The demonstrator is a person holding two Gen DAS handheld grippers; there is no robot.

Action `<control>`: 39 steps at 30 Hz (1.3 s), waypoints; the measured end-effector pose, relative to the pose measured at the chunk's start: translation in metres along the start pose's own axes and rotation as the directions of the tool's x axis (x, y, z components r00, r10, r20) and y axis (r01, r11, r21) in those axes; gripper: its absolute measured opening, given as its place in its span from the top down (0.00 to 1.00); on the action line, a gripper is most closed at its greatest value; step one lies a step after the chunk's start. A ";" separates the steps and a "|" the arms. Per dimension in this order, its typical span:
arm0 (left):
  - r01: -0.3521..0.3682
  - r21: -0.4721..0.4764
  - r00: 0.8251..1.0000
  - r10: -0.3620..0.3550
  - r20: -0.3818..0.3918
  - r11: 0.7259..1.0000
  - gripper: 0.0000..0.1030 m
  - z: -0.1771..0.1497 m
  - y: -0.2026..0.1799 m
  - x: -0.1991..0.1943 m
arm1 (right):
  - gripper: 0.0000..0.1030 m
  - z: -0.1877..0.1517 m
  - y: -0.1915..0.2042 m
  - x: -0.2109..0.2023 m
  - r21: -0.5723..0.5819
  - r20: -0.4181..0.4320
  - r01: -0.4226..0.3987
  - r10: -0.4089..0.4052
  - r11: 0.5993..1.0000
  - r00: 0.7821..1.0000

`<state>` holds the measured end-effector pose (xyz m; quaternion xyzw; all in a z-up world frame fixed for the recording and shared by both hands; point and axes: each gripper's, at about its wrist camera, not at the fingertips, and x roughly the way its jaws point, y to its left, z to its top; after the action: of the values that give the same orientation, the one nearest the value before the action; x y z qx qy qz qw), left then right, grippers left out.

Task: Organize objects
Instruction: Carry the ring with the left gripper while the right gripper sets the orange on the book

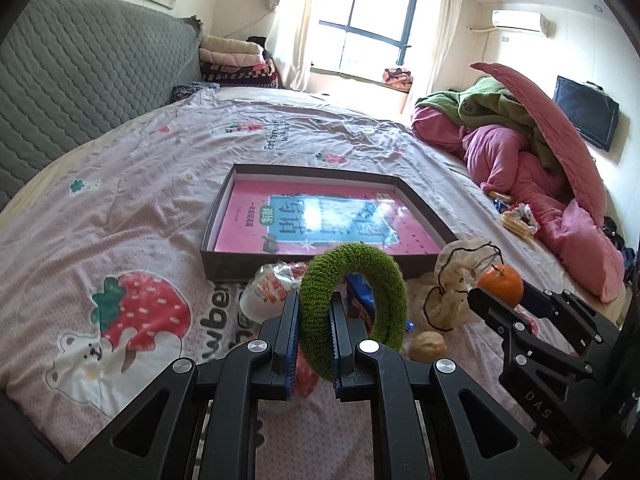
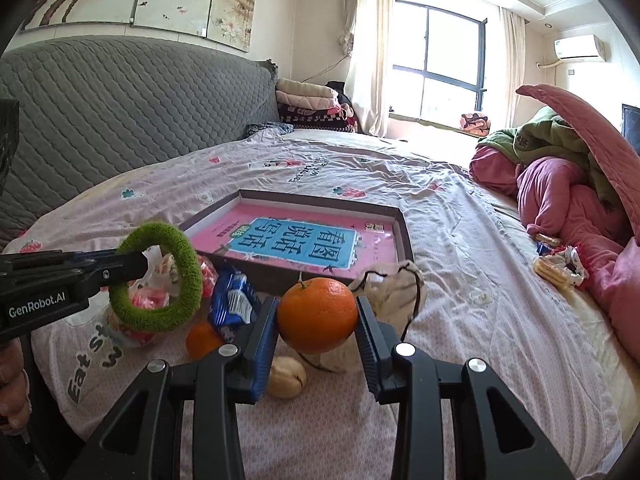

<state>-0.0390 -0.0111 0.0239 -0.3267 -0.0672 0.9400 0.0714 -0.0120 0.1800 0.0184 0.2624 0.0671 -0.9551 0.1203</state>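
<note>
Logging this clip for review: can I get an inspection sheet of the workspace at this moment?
Surface: bed with pink strawberry-print sheet.
Job's things: shallow box holding a pink book; green ring; orange.
Clutter: second orange, blue packet, drawstring pouch, plastic snack bag, pale round fruit.
Grippers: left gripper shut on green ring; right gripper shut on orange.
Cables: nothing seen.
Surroundings: grey headboard, window, piled pink bedding.

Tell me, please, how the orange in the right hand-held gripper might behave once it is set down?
The orange is round, so it would probably roll on the rumpled bedsheet. It fills the right hand-held gripper undented, suggesting firmness. Its glossy peel may slip slightly.
</note>
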 end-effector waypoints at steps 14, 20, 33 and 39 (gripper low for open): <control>-0.026 0.022 1.000 0.026 0.000 0.999 0.87 0.030 0.005 0.026 | 0.63 0.024 -0.012 0.025 0.009 0.001 0.005 -0.005 1.000 1.000; -0.033 0.034 0.999 0.033 -0.004 0.999 0.87 0.040 0.009 0.037 | 0.63 0.034 -0.011 0.037 -0.003 0.002 0.002 -0.002 1.000 1.000; -0.056 0.034 0.998 0.056 -0.006 0.998 0.87 0.071 0.020 0.064 | 0.63 0.051 -0.017 0.069 0.001 -0.021 0.011 -0.010 1.000 1.000; -0.046 0.030 0.998 0.047 -0.029 0.998 0.87 0.083 0.027 0.081 | 0.63 0.058 -0.022 0.084 0.001 -0.042 0.017 -0.017 1.000 0.999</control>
<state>-0.1558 -0.0301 0.0345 -0.3410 -0.0445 0.9374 0.0553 -0.1164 0.1738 0.0261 0.2819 0.0710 -0.9504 0.1105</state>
